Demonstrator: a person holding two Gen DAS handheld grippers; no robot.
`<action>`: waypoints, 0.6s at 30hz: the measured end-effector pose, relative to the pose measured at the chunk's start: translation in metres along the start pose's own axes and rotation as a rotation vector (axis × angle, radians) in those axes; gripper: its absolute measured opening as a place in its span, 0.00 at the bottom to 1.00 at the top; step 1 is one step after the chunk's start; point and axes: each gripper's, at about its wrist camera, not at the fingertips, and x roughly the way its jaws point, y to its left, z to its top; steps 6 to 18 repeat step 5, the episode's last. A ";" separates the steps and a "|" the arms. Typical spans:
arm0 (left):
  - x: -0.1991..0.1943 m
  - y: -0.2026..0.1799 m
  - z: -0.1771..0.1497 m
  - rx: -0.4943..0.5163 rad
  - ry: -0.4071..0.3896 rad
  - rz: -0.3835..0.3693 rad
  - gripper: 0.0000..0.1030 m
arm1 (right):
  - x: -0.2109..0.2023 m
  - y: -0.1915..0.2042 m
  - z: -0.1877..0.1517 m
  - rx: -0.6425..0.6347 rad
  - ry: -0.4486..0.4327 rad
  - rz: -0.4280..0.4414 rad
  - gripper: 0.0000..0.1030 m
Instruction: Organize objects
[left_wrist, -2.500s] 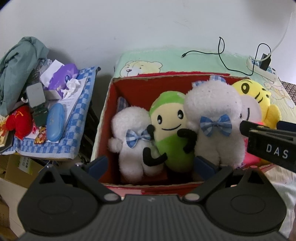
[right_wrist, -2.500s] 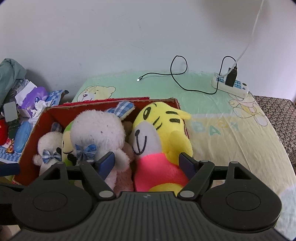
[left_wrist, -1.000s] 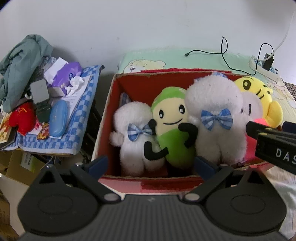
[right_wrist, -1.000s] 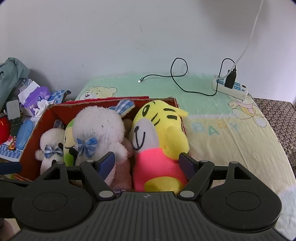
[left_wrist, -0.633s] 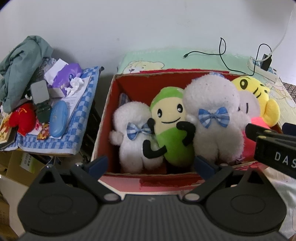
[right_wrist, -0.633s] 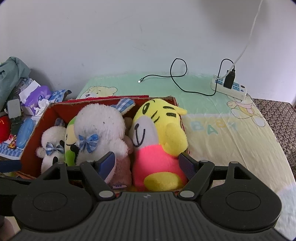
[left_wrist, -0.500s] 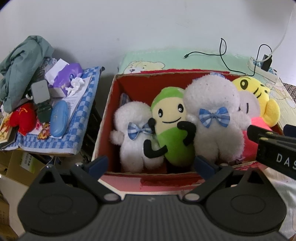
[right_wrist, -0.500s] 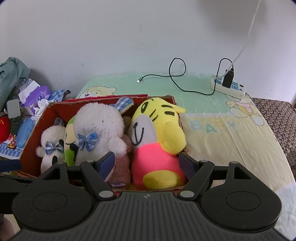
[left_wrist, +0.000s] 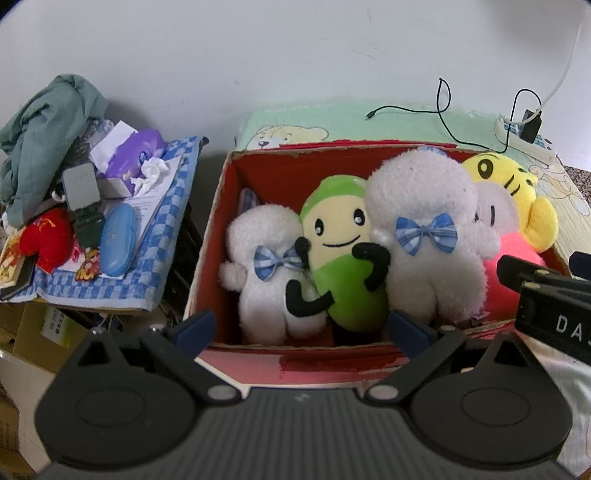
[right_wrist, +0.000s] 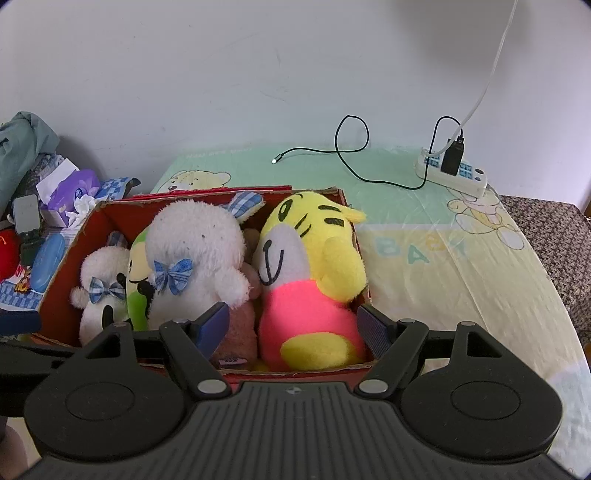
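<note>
- In the right wrist view the red box (right_wrist: 59, 273) and its toys now sit higher than 2.5 s ago, so the near cardboard edge shows below the tiger toy (right_wrist: 314, 273); before, the right gripper (right_wrist: 291, 326) hid it.
- The tiger toy's pink belly and yellow foot now show in full; earlier its lower part was cut off.
- In the left wrist view more of the box's near wall (left_wrist: 295, 360) shows in front of the left gripper (left_wrist: 301, 328).
- There the right gripper's black body has slid toward the right edge, uncovering more of the tiger toy's pink belly (left_wrist: 513, 277).
</note>
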 end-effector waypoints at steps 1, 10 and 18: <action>0.000 0.001 0.000 -0.006 0.000 -0.007 0.97 | 0.000 0.000 0.000 0.000 0.000 0.000 0.76; 0.001 0.002 -0.001 -0.023 0.002 -0.020 0.96 | 0.000 -0.001 -0.001 0.002 0.001 -0.002 0.76; 0.001 0.002 -0.001 -0.023 0.002 -0.020 0.96 | 0.000 -0.001 -0.001 0.002 0.001 -0.002 0.76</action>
